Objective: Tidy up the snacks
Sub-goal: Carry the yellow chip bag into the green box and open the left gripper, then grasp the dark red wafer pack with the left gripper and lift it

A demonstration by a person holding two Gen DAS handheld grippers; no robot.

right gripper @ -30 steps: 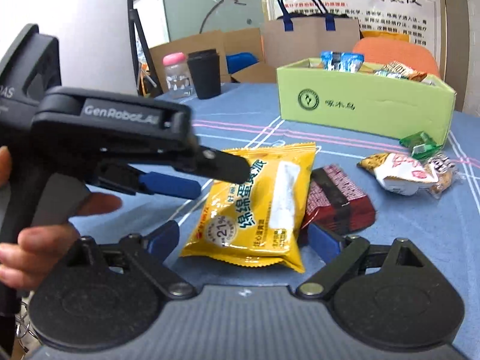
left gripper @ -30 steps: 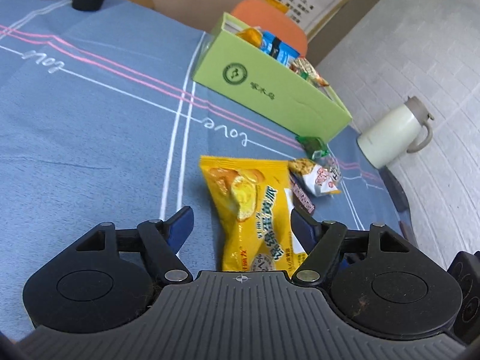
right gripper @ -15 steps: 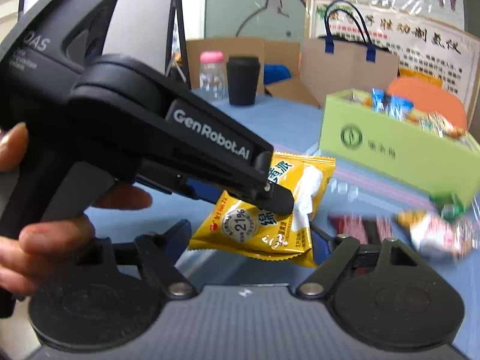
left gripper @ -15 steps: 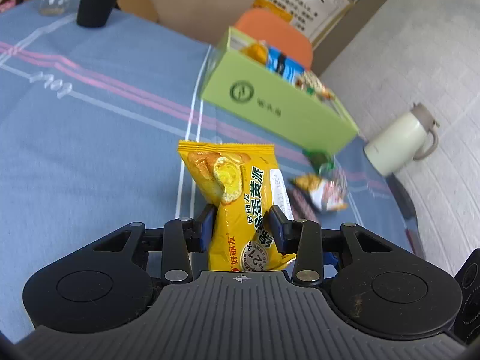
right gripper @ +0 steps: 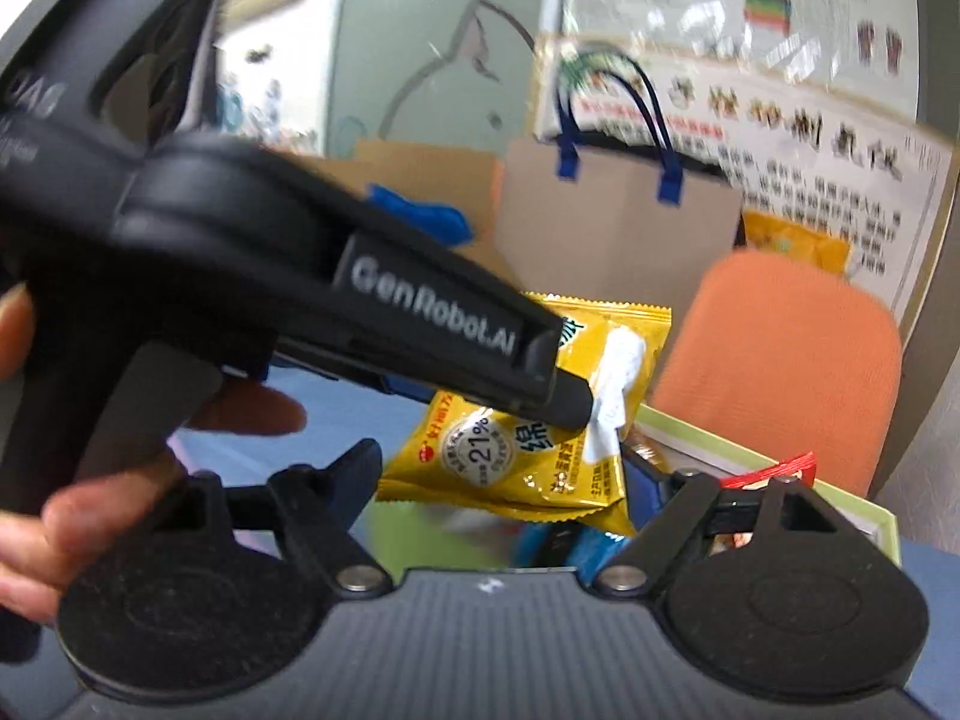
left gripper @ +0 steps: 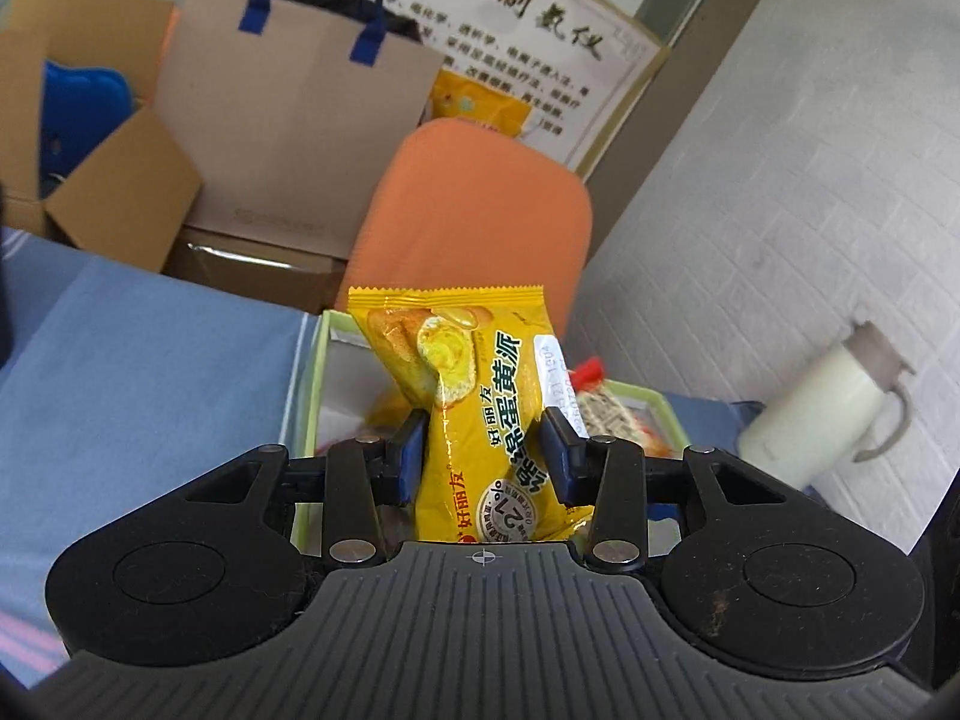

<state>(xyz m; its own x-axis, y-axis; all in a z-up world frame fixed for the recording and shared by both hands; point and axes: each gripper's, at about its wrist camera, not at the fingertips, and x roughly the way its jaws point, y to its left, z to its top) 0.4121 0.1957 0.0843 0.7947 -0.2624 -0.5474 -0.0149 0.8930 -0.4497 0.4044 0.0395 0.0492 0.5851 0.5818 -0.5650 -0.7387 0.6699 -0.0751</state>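
My left gripper (left gripper: 483, 450) is shut on a yellow snack packet (left gripper: 468, 360), its blue pads pinching the packet's middle. The packet hangs upright over the open green box (left gripper: 312, 396), clear of the table. In the right wrist view the left gripper (right gripper: 564, 405) reaches in from the left, gripped by a person's hand (right gripper: 90, 510). The same packet (right gripper: 480, 450) has its lower end between the fingers of my right gripper (right gripper: 507, 480), which stand wide against its two bottom corners. The box rim (right gripper: 708, 441) lies just beyond.
Several snacks lie in the box, one with a red top (left gripper: 606, 402). Behind the blue-clothed table (left gripper: 150, 360) stand an orange chair back (left gripper: 474, 210), a brown paper bag (left gripper: 288, 120) and cardboard boxes (left gripper: 90, 180). A white jug (left gripper: 828, 414) stands on the floor at right.
The left gripper closed on the yellow packet, lifted it off the cloth and carried it to above the green box. The right gripper narrowed around the packet and travelled along with it.
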